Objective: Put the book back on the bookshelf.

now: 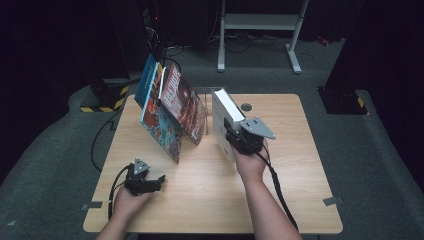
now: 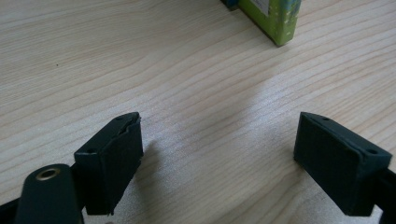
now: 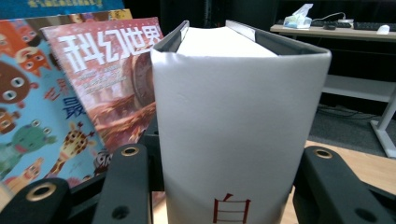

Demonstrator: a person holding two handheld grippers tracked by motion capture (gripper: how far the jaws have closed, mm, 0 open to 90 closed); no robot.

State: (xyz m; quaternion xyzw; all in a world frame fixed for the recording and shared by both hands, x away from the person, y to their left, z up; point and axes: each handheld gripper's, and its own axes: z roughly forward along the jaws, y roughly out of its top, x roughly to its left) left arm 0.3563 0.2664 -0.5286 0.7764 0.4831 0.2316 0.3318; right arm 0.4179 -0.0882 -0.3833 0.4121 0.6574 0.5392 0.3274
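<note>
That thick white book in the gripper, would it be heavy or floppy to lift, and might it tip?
The white book is thick with a hard-looking cover, so probably stiff and fairly heavy. Its smooth jacket may slip between the right gripper jaws. Stood on end, it should stay up better than the thin magazines leaning beside it.

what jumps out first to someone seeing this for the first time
A thick white book stands upright mid-table, clamped by the right tool. To its left, colourful picture books lean together in a slanted row. The left tool rests open on the near left of the wooden table.
</note>
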